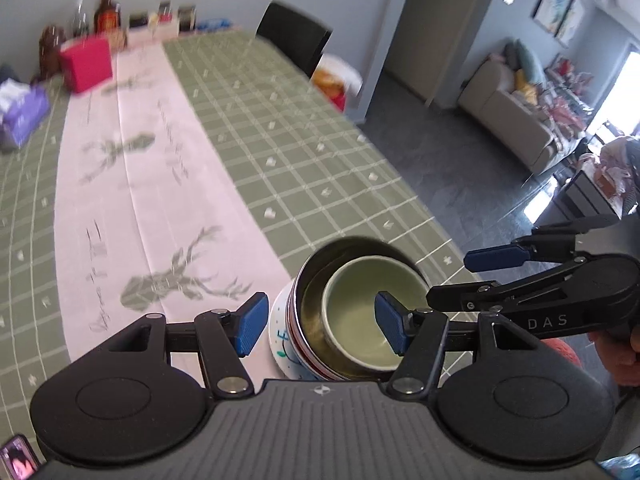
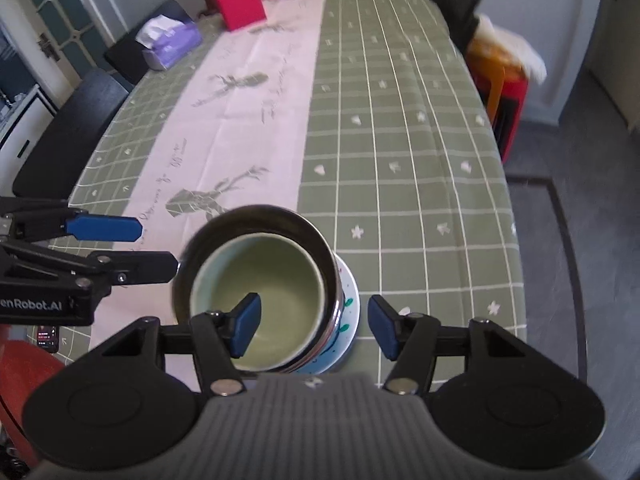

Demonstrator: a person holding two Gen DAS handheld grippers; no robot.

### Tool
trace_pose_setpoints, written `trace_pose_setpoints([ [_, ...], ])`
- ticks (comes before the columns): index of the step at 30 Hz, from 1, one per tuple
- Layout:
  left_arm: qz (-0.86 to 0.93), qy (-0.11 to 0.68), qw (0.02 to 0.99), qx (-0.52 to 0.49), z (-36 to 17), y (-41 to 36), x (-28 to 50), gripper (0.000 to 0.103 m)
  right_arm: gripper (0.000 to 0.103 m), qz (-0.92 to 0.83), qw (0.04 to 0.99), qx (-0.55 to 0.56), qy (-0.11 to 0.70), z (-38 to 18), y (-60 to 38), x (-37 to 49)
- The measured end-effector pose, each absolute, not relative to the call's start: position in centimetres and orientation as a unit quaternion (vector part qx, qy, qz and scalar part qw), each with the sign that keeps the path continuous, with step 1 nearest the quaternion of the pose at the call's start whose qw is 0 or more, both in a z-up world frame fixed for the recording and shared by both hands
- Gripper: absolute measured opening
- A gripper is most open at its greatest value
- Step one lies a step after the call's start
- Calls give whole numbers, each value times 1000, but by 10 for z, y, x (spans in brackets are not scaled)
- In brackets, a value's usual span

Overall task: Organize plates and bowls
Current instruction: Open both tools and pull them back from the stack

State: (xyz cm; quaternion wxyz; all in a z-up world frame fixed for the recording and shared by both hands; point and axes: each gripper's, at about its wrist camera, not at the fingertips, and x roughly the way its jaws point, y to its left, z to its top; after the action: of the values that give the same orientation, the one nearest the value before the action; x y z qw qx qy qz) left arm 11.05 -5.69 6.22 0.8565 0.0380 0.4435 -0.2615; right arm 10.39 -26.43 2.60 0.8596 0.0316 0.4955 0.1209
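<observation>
A pale green bowl (image 1: 362, 320) (image 2: 260, 300) sits nested inside a steel bowl (image 1: 310, 284) (image 2: 320, 248), which rests on a white patterned plate (image 1: 282, 340) (image 2: 346, 320) near the table's front edge. My left gripper (image 1: 322, 326) is open, its jaws straddling the stack's left wall, one finger outside and one inside the green bowl. My right gripper (image 2: 314, 328) is open, straddling the stack's right wall in the same way. Each gripper also shows in the other's view: the right (image 1: 496, 258) and the left (image 2: 104, 228).
The table has a green checked cloth (image 2: 400, 140) with a white runner (image 1: 132, 184). A red box (image 2: 239, 5), a purple tissue pack (image 2: 172, 40), bottles and boxes (image 1: 108, 10) stand at the far end. Black chairs (image 2: 68, 136) (image 1: 294, 34) flank the table.
</observation>
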Motion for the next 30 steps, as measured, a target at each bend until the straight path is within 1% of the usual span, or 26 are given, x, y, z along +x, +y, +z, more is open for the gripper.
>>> trace_pose_setpoints([
  [2, -265, 401, 876, 44, 72, -54, 90, 72, 61, 127, 875, 15, 467, 38, -260, 87],
  [4, -269, 353, 895, 42, 78, -49, 67, 72, 65, 134, 892, -3, 433, 47, -256, 69],
  [9, -244, 242, 937, 55, 71, -44, 9, 72, 65, 141, 924, -32, 353, 53, -248, 18],
  [12, -228, 221, 947, 51, 59, -44, -14, 71, 71, 144, 936, -30, 319, 46, -246, -9],
  [13, -227, 215, 949, 49, 55, -44, -19, 71, 78, 142, 941, -26, 305, 44, -246, -19],
  [14, -221, 205, 952, 47, 51, -44, -26, 71, 80, 141, 947, -22, 289, 42, -247, -28],
  [20, -184, 149, 970, 55, 34, -42, -59, 71, 80, 113, 972, 18, 207, 23, -246, -72],
  [23, -164, 118, 977, 67, 25, -45, -72, 72, 80, 89, 983, 19, 159, 7, -241, -93],
  [25, -151, 106, 980, 74, 19, -47, -78, 80, 80, 80, 988, 15, 133, -2, -237, -103],
  [26, -145, 105, 981, 76, 15, -48, -81, 89, 81, 68, 990, 12, 126, -6, -233, -109],
  [28, -131, 97, 984, 73, 9, -47, -86, 91, 86, 51, 992, 13, 117, -13, -228, -118],
  [30, -117, 94, 986, 70, 5, -47, -90, 93, 90, 49, 992, 14, 111, -18, -223, -125],
])
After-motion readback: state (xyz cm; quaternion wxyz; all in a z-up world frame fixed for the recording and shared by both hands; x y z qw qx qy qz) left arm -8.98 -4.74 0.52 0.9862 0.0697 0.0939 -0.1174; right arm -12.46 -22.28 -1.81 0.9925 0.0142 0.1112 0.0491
